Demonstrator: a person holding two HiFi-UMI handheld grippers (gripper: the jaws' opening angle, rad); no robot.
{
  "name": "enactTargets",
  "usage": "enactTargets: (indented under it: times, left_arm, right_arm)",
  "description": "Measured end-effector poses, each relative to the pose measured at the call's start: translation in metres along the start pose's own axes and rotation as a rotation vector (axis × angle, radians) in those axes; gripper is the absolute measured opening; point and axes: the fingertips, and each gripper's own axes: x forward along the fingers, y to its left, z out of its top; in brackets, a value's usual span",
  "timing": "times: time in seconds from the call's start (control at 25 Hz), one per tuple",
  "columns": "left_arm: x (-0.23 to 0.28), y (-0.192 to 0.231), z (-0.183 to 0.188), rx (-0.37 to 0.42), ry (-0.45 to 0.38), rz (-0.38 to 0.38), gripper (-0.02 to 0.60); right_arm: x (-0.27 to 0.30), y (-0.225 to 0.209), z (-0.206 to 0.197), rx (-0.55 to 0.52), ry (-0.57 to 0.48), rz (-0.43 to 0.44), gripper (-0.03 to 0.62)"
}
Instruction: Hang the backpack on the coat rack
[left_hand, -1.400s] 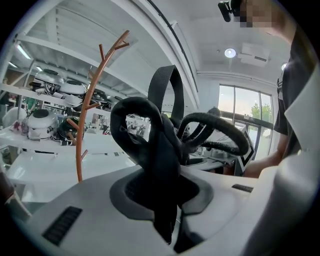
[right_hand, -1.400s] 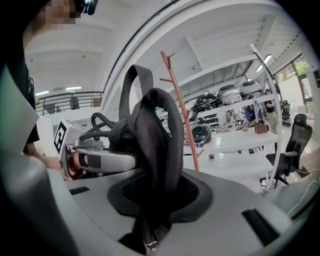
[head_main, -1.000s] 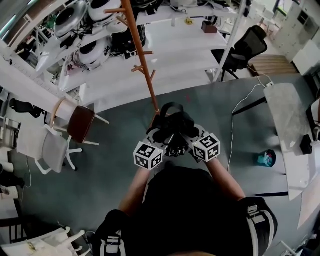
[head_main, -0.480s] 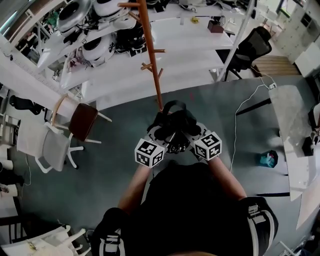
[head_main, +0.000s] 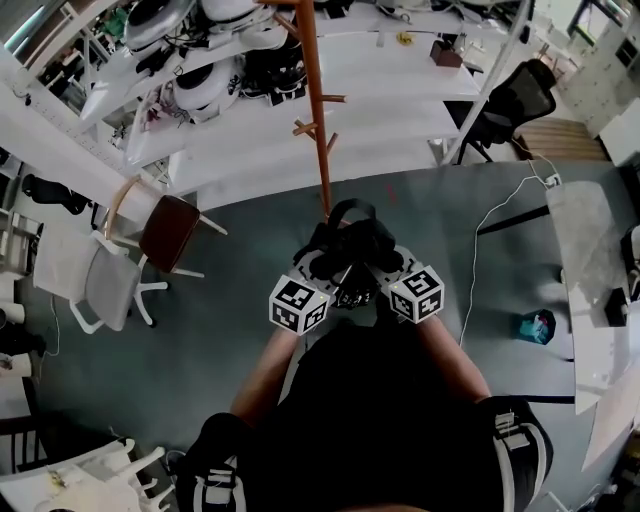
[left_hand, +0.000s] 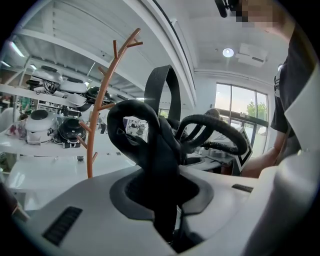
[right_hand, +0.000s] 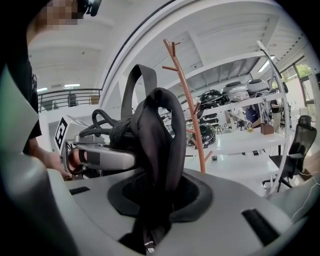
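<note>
Held backpack (head_main: 347, 248) before coat rack (head_main: 318, 120)
Its straps (left_hand: 161, 150) were clamped by left hand-held gripper (head_main: 322, 272) and right hand-held gripper (head_main: 383, 266); rack at 12 o'clock, floor (head_main: 225, 290) open at 9.

The coat rack (head_main: 318, 110) runs off the head view's top edge, and its foot is hidden behind the backpack (head_main: 350, 240). Black straps (left_hand: 160, 150) cover the pads of the left gripper (left_hand: 165, 217) and right gripper (right_hand: 150, 222).

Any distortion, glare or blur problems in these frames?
Head view: sharp, evenly lit; fisheye bends the long white tables. Left gripper view: dark vignetted corners, the thin orange-brown wooden coat rack bows, and the tall bright window leaves the black backpack a near-silhouette. Right gripper view: same vignette, fabric texture shows better.
</note>
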Motion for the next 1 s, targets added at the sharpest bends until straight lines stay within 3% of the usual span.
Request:
enactTargets:
  times: [0.28,1.0]
  left_arm:
    - [0.023,0.021,0.006,-0.012,0.014,0.028,0.092]
    - [0.113,0.103,0.06,-0.036,-0.015,0.115,0.092]
  right_arm:
    - [0.019,-0.026,0.007,-0.006,0.022,0.027,0.114]
    - [0.085,-0.13,0.065,-0.024,0.029,0.092,0.114]
